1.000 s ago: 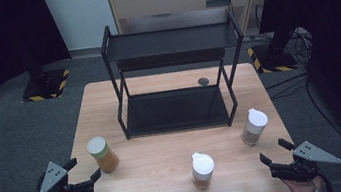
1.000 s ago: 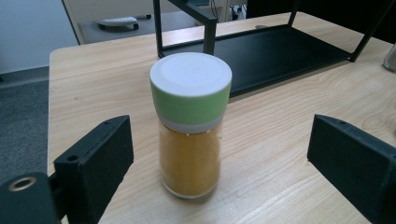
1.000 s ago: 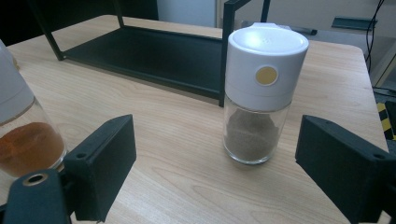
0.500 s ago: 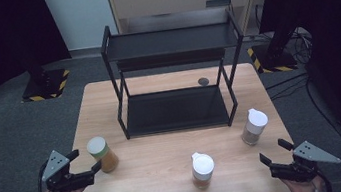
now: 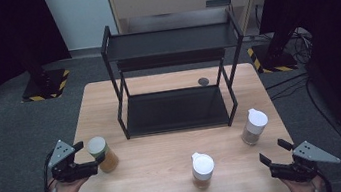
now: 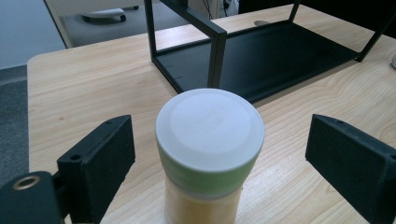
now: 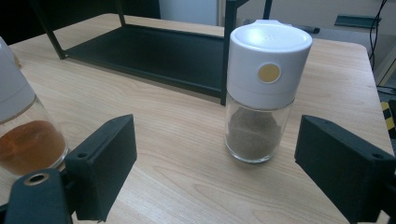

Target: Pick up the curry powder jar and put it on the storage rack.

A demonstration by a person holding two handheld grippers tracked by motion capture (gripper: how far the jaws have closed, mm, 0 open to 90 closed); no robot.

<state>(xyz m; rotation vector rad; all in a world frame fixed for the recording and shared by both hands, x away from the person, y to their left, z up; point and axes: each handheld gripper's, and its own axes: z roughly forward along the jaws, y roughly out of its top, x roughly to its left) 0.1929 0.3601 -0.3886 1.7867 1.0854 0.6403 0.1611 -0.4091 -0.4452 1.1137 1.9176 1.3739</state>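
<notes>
Three jars stand on the table point(image 5: 167, 162) in front of a black two-tier rack point(image 5: 173, 75), both of whose shelves are bare, so the work in hand looks like loading the jars onto it. The yellow jar point(image 5: 102, 153), with its pale lid and green band, stands upright near the table's left edge, and the left gripper point(image 5: 97, 153) has come level around it, jaws apart with one pad on either side and a gap at each, so nothing is clamped yet. That level approach at mid-height seems chosen so the pads can close on the straight wall below the lid. The right gripper point(image 5: 271, 151) rests near the front right corner, jaws spread and empty, pointed at the grey jar point(image 5: 253, 125), which stands well apart from it by the rack's right front leg. The orange jar point(image 5: 202, 168) sits between the two, at the front middle. The left gripper view shows the gaps beside the yellow jar point(image 6: 208, 154), which the high view, looking down on the lid, cannot settle. The right gripper view shows the grey jar point(image 7: 261, 88) has a round yellow dot on its white cap.
</notes>
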